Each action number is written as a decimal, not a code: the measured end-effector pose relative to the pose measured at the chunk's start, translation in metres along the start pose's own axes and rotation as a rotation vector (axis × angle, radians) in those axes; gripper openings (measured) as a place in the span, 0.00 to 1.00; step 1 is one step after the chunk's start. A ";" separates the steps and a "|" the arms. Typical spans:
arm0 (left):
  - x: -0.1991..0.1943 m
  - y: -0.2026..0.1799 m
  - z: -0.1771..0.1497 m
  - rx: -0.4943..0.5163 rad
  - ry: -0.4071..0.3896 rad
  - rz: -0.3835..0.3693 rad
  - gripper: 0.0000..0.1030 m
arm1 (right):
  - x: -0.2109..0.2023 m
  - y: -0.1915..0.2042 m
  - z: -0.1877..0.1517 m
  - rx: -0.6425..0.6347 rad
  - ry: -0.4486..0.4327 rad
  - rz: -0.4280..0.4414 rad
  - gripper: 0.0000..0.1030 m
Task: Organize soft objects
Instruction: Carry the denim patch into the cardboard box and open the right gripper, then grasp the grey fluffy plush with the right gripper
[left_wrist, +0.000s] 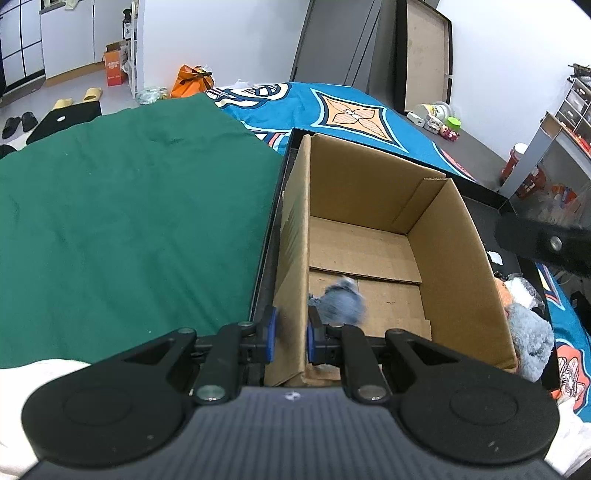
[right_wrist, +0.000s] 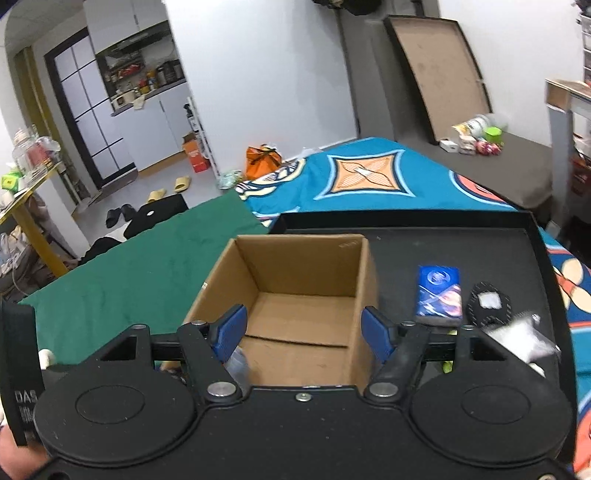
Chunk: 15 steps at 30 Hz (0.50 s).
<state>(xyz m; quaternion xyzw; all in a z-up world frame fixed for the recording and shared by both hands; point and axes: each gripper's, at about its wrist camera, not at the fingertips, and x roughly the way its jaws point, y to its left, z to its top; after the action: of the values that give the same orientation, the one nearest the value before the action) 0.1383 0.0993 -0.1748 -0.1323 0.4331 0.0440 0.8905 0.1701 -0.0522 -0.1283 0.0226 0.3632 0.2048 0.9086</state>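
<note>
Green cloth (left_wrist: 122, 221) fills the left half of the left wrist view, and a blue patterned cloth (left_wrist: 354, 107) lies past it at the top middle. In the right wrist view a big black tray (right_wrist: 461, 240) sits on that blue cloth, across the middle and right of the frame.

A brown cardboard box (left_wrist: 454, 258) stands open on the tray, at its left end. In the left wrist view it takes up the middle and right of the frame. A blurry grey fluffy toy (left_wrist: 341, 299) is inside the box, low in the middle of the frame, close to the near wall.

The left gripper (left_wrist: 290, 332) is at the bottom middle of its view. Its blue pads are pinched on the near left wall of the box, one pad outside and one inside. The right gripper (right_wrist: 300, 325) is at the bottom middle of its own view, just in front of the box. Its jaws stand wide apart and nothing is between the pads.

A second fluffy grey-blue toy (left_wrist: 532, 339) lies outside the box, at the lower right of the left wrist view. A small blue packet (right_wrist: 439, 291) lies flat on the tray, right of the box in the right wrist view. Just right of it is a dark flat pad (right_wrist: 489, 304) with a white patch.
</note>
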 end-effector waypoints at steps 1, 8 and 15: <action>-0.001 -0.002 0.000 0.004 -0.002 0.004 0.14 | -0.002 -0.002 -0.004 0.001 0.001 -0.004 0.66; -0.004 -0.013 0.001 0.028 -0.010 0.048 0.18 | -0.015 -0.031 -0.016 0.041 -0.003 -0.064 0.66; -0.006 -0.026 0.002 0.073 -0.016 0.092 0.49 | -0.015 -0.062 -0.030 0.107 0.034 -0.129 0.66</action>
<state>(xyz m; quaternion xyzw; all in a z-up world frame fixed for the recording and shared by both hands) 0.1414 0.0750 -0.1641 -0.0794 0.4329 0.0703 0.8952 0.1626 -0.1179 -0.1525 0.0442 0.3895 0.1267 0.9112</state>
